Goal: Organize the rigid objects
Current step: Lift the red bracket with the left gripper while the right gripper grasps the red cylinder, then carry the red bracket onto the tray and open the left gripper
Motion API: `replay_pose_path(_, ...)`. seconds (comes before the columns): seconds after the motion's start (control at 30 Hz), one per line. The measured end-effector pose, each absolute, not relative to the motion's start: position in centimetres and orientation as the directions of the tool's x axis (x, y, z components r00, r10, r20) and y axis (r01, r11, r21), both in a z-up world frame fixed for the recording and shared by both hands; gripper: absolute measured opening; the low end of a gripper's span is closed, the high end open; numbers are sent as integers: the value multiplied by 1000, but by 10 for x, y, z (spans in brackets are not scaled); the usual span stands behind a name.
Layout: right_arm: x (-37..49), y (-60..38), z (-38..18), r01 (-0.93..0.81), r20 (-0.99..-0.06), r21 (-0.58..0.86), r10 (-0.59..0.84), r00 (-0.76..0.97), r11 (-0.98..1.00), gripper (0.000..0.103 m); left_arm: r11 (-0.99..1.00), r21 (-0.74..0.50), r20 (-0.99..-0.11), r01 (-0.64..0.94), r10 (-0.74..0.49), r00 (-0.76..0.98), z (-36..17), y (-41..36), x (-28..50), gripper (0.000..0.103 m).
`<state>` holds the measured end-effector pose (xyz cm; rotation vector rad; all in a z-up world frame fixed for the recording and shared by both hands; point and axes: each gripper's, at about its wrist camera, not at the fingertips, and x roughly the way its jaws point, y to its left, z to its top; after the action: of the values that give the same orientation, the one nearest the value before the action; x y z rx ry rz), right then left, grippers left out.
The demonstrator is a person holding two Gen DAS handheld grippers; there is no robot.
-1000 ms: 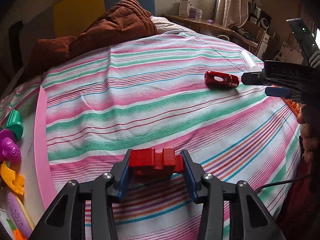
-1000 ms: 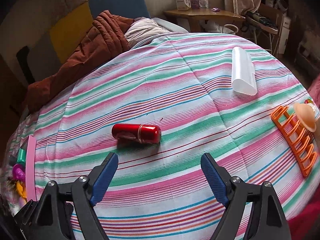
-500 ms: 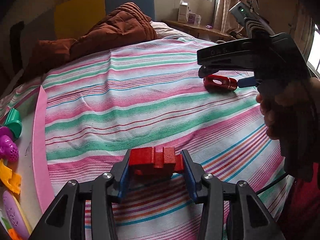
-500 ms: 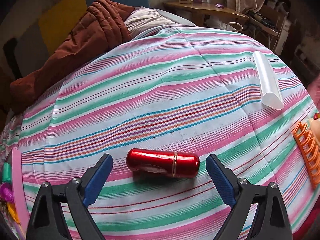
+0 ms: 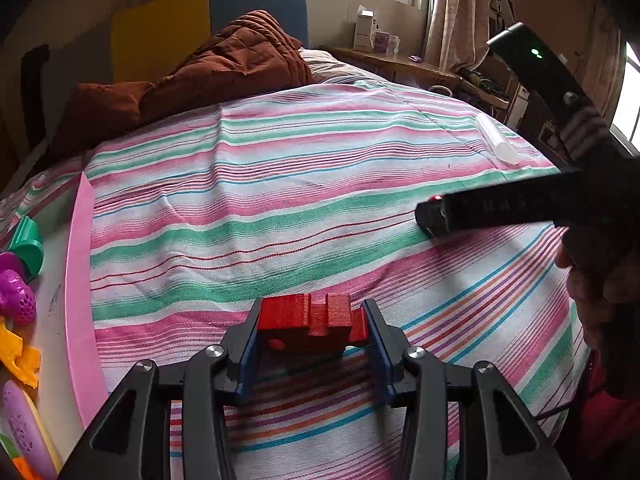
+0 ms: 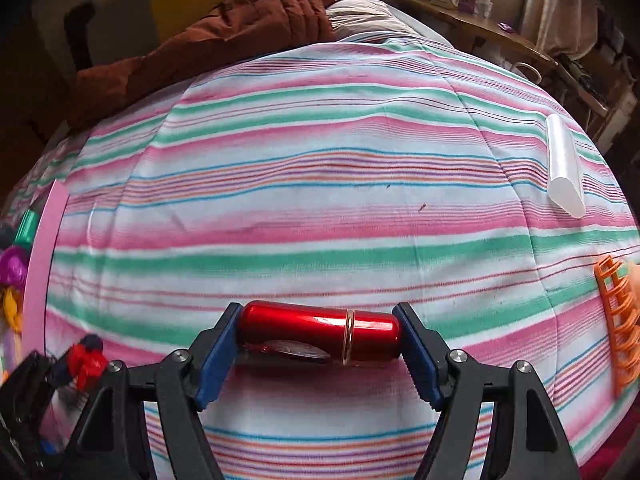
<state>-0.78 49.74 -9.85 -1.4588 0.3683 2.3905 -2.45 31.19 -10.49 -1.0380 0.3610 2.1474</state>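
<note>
A red block (image 5: pixel 308 320) with a notched top hangs just above the striped bedspread (image 5: pixel 280 184), and my left gripper (image 5: pixel 312 334) is shut on its two sides. In the right wrist view a glossy red cylinder (image 6: pixel 304 326) with a gold ring lies crosswise on the bedspread. My right gripper (image 6: pixel 318 336) is closing on it, and its blue pads (image 6: pixel 216 344) touch both rounded ends. In the left wrist view the right gripper's black body (image 5: pixel 500 208) reaches in from the right and hides the cylinder. The held block (image 6: pixel 86 360) also shows low on the left.
A pink-rimmed tray (image 5: pixel 80 280) with several plastic toys (image 5: pixel 16 296) lies at the left edge. A translucent white tube (image 6: pixel 564 164) lies at the right, an orange rack (image 6: pixel 618 312) nearer. A brown quilt (image 5: pixel 224 68) is heaped at the back. A hand (image 5: pixel 600 276) grips the right tool.
The right gripper moved forward and down to the red cylinder and its jaws came in onto both ends. The left gripper stayed in place with the red block.
</note>
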Motion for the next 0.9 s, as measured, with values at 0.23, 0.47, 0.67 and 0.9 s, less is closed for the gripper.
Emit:
replay_pose_path(0.23,4,485,-103,-357,-875,26,151,-459,-934,75,-723,-59,-788,-688,457,-413,-99,313,-27,46)
replay_pose_path(0.47,2,483,-105,-343,-858,16,164,-487,-939,76,-754,-95,-791,-650,453,-411,-81,297,-23,46)
replay_pose_path(0.67,0,480,-107,-324,-844,-13,184,-503,-946,75,-764,-80,-758,-641,464,-458,-53,282,-15,46)
replay_pose_path(0.9,-1,476,-108,-307,-833,-38,200,-517,-951,75,-789,-72,-733,-610,457,-504,-32,257,-10,46)
